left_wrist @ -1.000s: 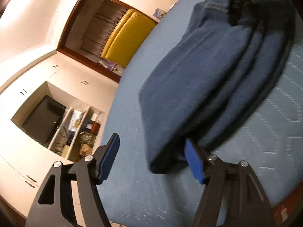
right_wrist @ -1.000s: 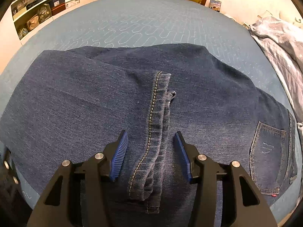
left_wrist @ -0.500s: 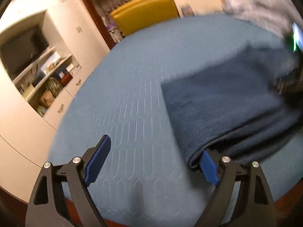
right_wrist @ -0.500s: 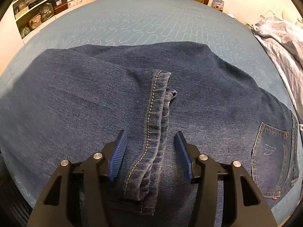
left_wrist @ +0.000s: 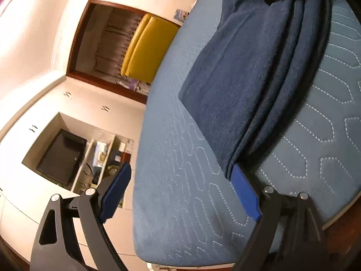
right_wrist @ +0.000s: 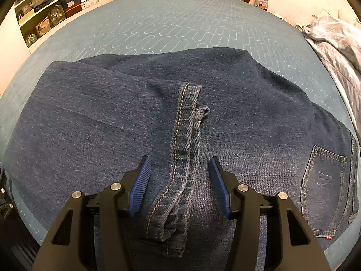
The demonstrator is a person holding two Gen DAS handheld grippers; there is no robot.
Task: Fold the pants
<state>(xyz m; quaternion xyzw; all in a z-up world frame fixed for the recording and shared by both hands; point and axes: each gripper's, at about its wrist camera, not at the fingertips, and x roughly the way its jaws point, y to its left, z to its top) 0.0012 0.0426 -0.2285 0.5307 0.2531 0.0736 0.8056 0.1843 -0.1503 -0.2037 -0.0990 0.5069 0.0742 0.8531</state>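
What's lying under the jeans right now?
The jeans lie folded on a blue quilted bedspread, which shows all around them. Whatever sits directly beneath the denim is covered.

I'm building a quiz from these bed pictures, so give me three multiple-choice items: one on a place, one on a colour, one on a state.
1. Where do the jeans lie?
A. on the blue quilted bedcover
B. on a shelf
C. on the floor

2. What colour are the pads on the right gripper?
A. red
B. blue
C. yellow

3. How does the right gripper stand at the hem?
A. shut on it
B. open, a finger on each side of it
C. far off to one side

Answers:
1. A, quilted cover shows all round the denim.
2. B, both pads are blue.
3. B, gaps show between each pad and the stitched hem.
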